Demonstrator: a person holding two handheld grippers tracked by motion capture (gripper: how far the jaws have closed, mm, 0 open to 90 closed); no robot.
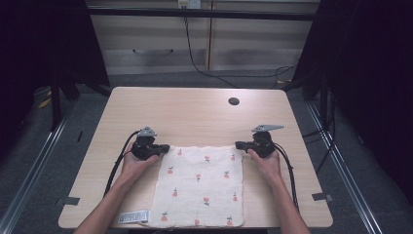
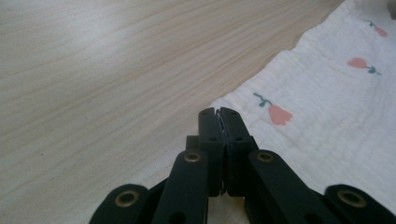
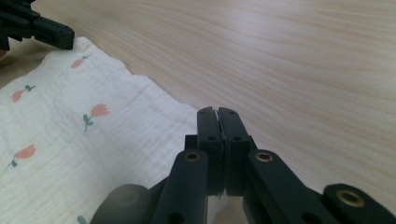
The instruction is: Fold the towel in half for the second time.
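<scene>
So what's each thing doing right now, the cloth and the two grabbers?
Cloth: spread flat on the table, unfolded, both far corners pinched.
Left gripper: shut on the cloth's far left corner.
Right gripper: shut on the cloth's far right corner.

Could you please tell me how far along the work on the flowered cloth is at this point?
Done: the cloth lies spread flat on the table. In hand: the left gripper and right gripper are each shut on a far corner, the cloth edge pinched between the pads. Left: probably lifting and folding; no fold shows yet.
</scene>
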